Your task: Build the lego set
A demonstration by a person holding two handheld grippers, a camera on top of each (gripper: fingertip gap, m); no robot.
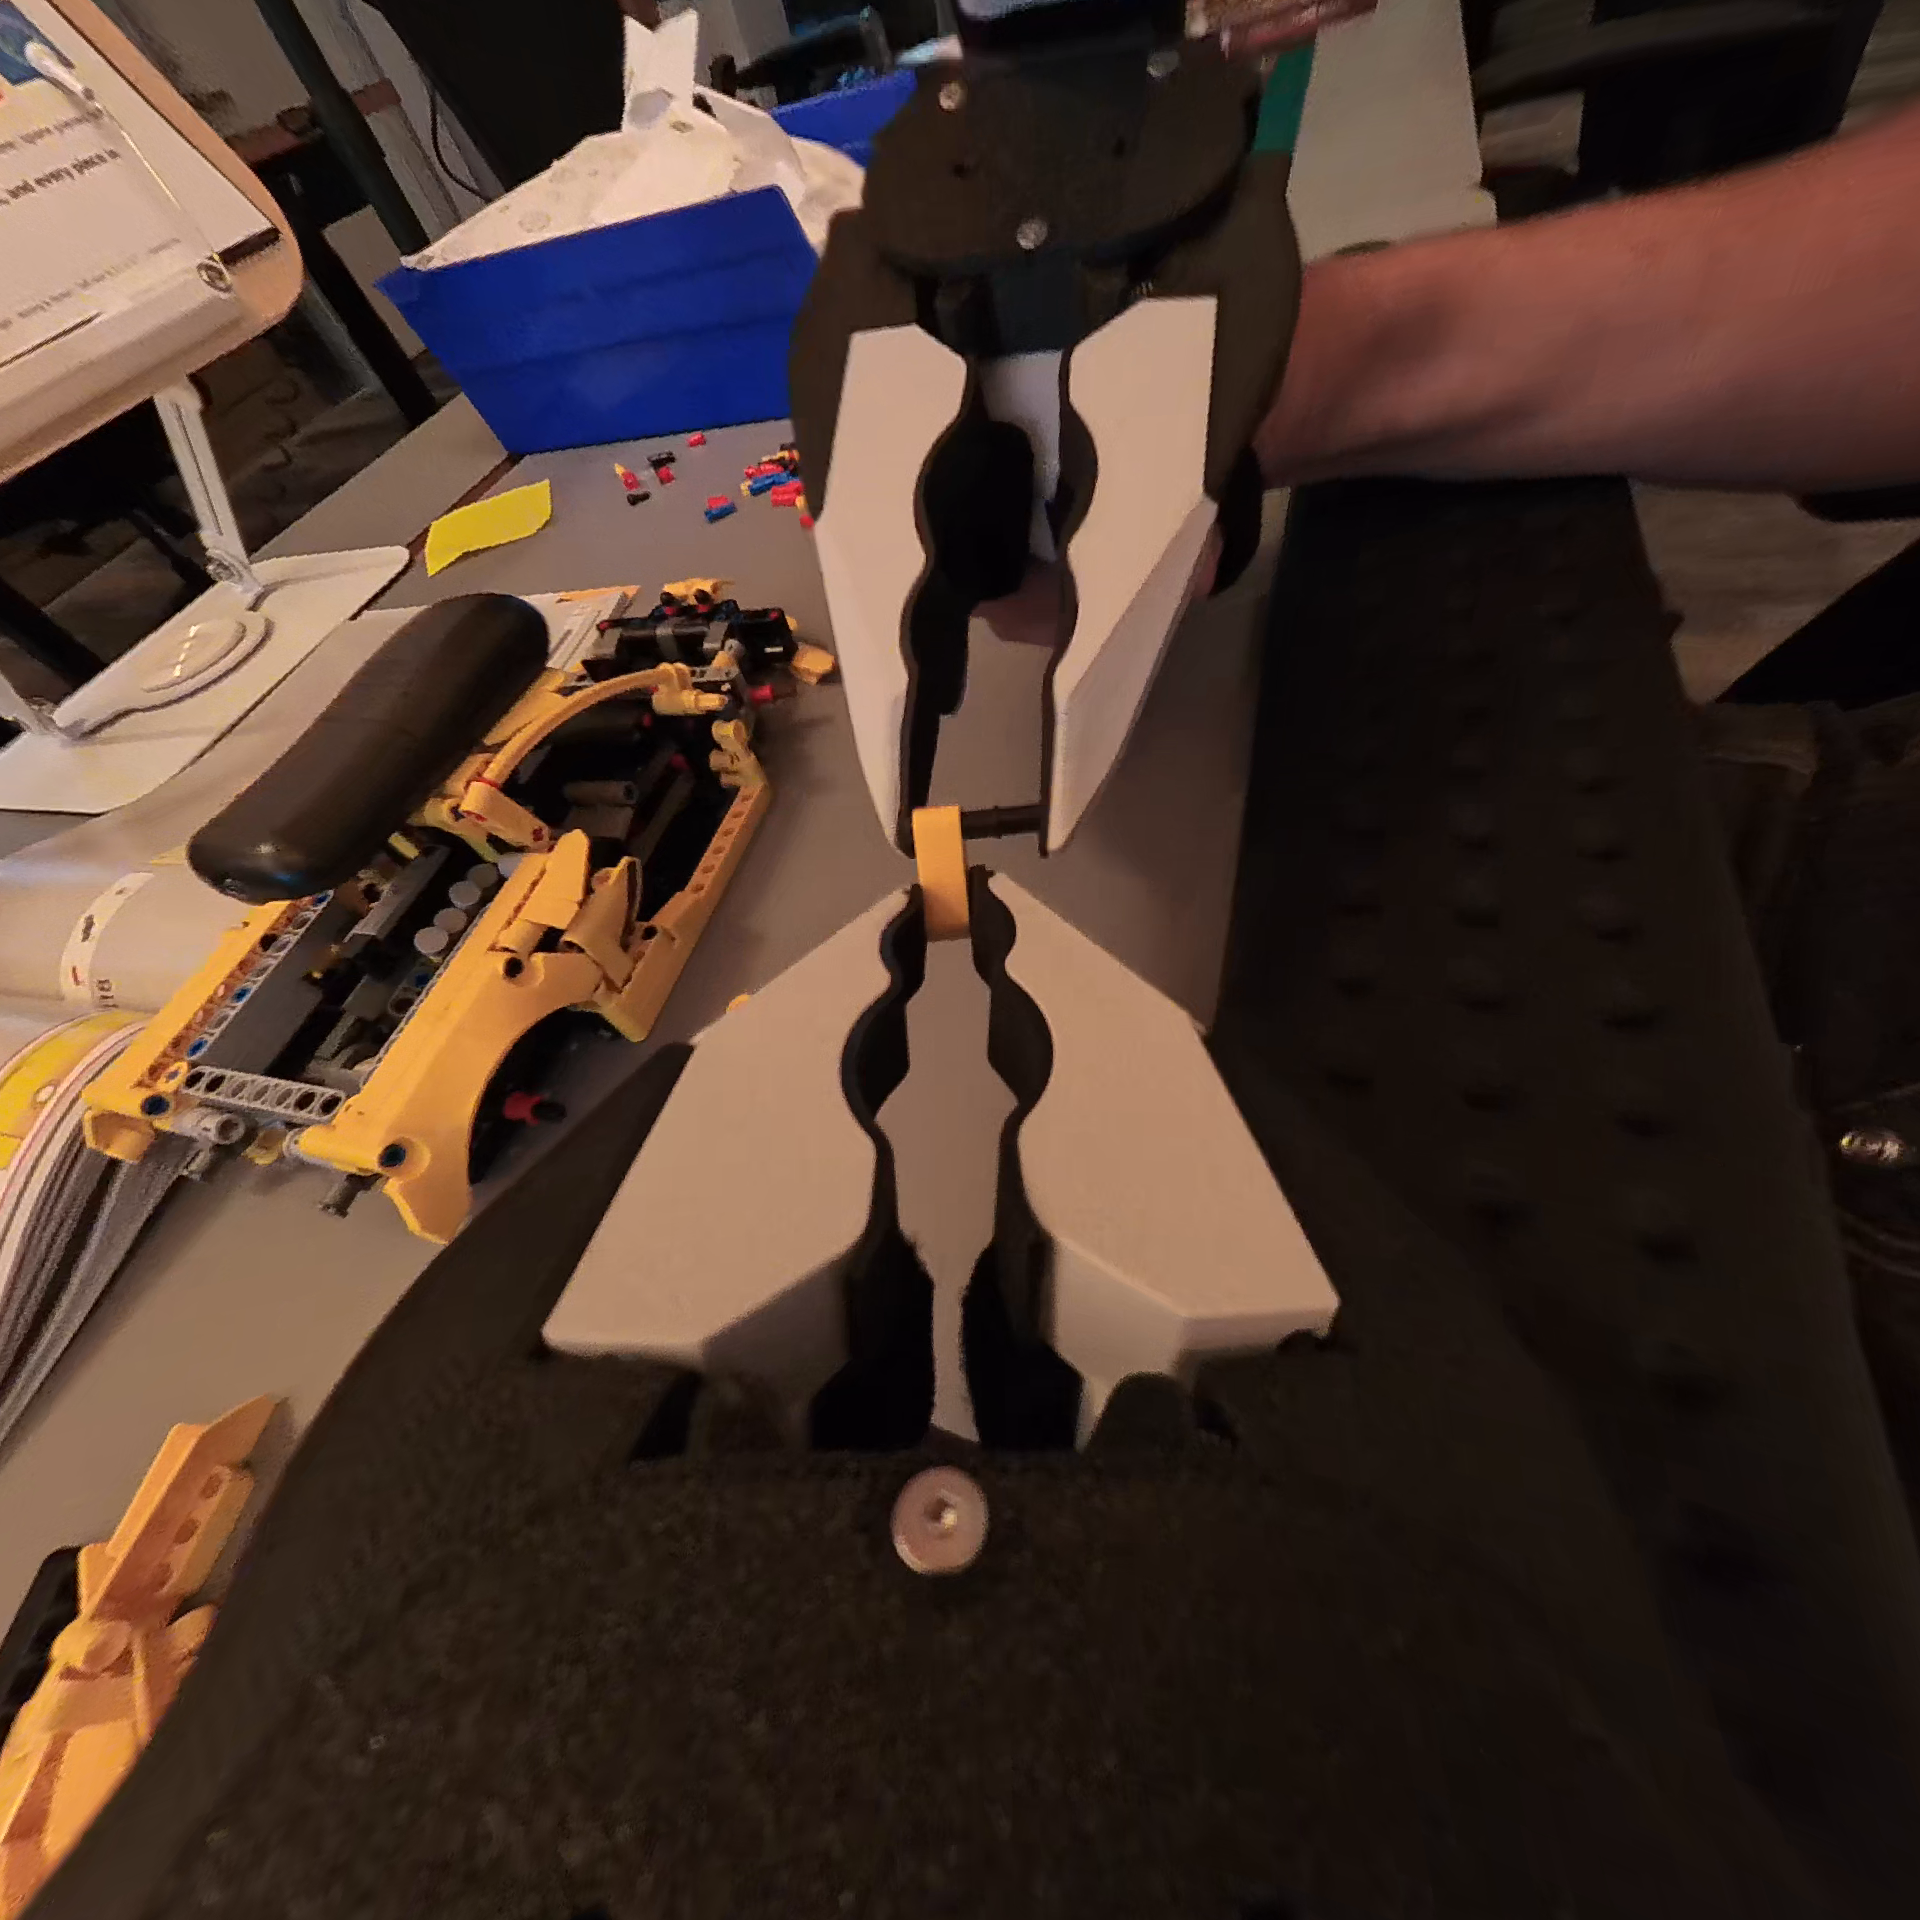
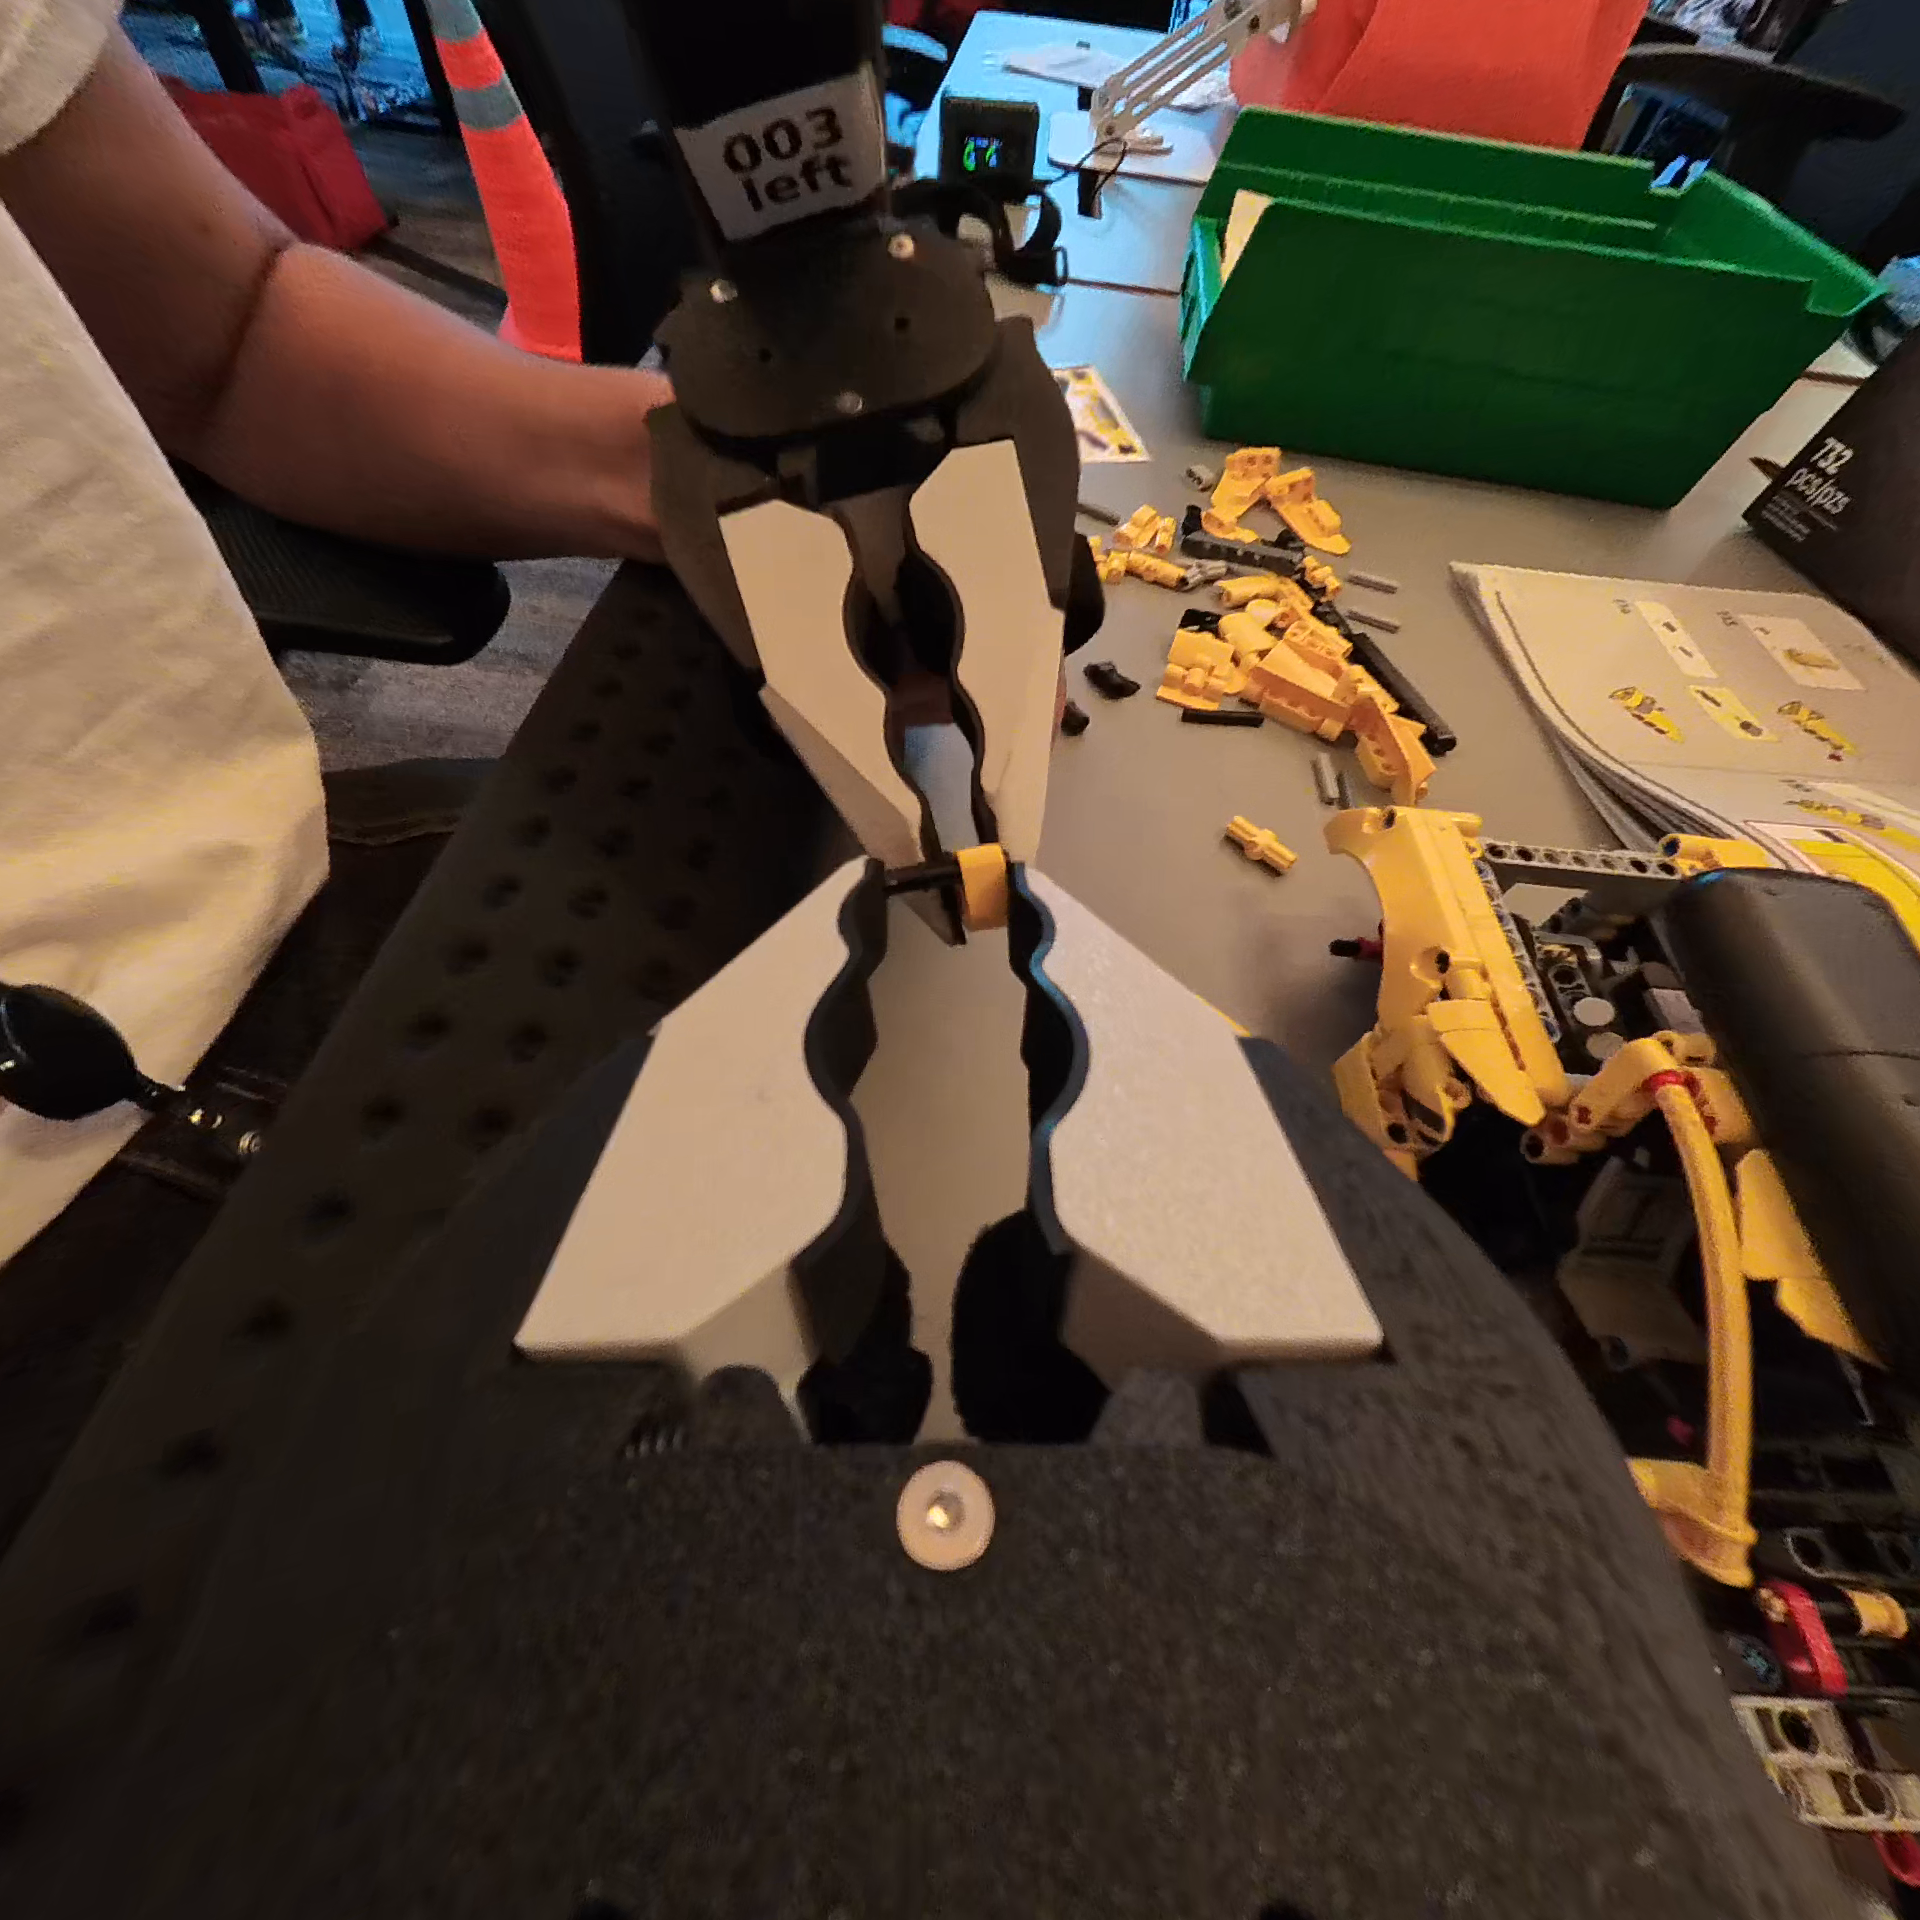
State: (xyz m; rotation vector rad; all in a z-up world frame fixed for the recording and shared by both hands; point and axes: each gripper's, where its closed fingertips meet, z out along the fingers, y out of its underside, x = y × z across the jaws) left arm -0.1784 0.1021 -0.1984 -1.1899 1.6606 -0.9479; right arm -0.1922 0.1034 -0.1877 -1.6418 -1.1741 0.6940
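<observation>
**Pin going into connector, model half built**

A grey table [image 1: 810, 831] in a dim workroom carries the build, with bins at its far edge.

Just above the table edge, the left tongs [image 1: 945, 904] are clenched on one small yellow connector [image 1: 945, 873], gripping it by its sides. The right tongs [image 1: 975, 831] meet them tip to tip. They are closed lengthwise over one short black pin [image 1: 1003, 818] and the connector together, so the pin appears to be getting pressed into the connector's hole. It already looks partly seated.

Beside the tongs lies one partly built yellow model [image 1: 499, 977]. Its long frame, curved yellow hose and grey inner beams are in place, but the inside is open and unclad, so I judge the set to be around the middle of its build. One black oblong case [image 1: 374, 743] rests across the model.

Plenty is left: one sizeable heap of yellow and black parts [image 2: 1278, 644] waits unsorted, and a scatter of small red, blue and black bits [image 1: 748, 483] lies too fine to count. One instruction booklet [image 2: 1683, 665] lies open. There are two bins, one blue bin [image 1: 623, 322] and one green bin [image 2: 1455, 343].
</observation>
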